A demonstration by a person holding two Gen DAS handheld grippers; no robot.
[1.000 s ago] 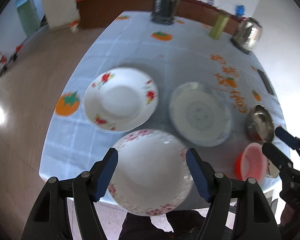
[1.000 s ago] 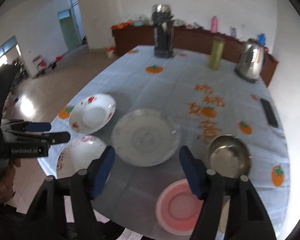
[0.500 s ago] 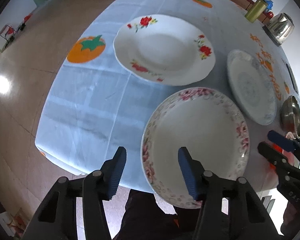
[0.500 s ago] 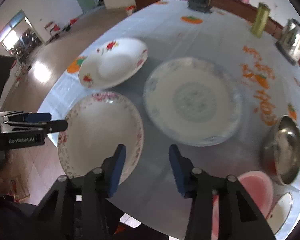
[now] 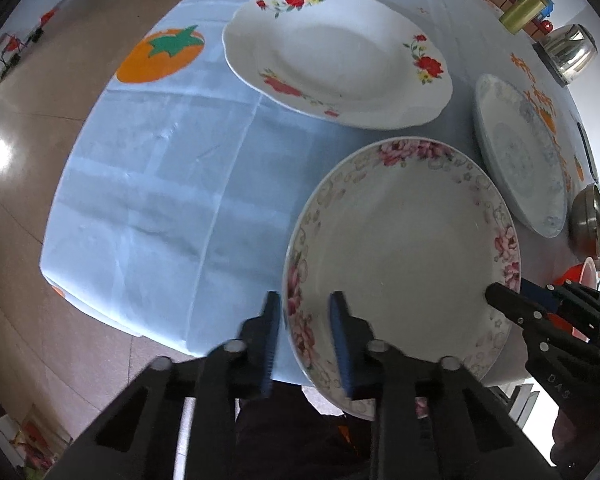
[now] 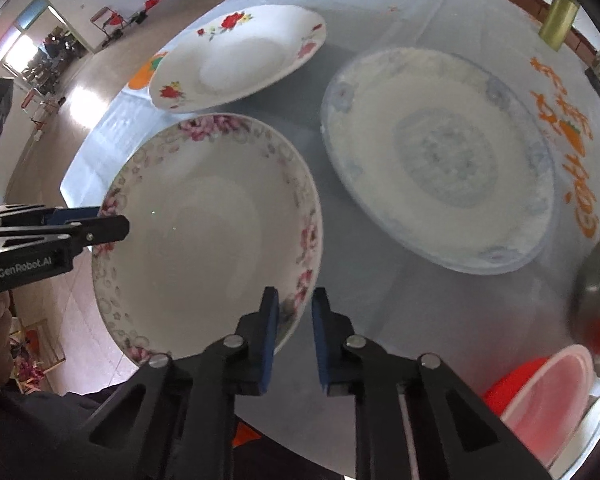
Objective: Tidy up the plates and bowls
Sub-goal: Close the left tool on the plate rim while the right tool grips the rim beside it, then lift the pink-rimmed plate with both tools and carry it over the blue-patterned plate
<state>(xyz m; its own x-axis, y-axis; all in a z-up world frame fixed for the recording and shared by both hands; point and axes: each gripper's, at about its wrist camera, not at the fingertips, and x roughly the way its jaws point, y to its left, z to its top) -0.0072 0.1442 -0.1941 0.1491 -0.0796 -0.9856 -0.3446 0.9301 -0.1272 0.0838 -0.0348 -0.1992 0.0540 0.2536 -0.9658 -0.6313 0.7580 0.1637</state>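
The left claw points straight down at the near edge of the table, its blue pads astride the left rim of the pink-flowered plate; the jaws are closing, and I cannot tell whether they press the rim yet. The right claw tips steeply down over the same plate's opposite rim, jaws closing with the rim between them, one pad inside the plate and one outside. The plate sits at the table's near edge. Beyond it lies the red-rose plate, and just beside that the blue-patterned plate. Near the right claw are a steel bowl and a red bowl.
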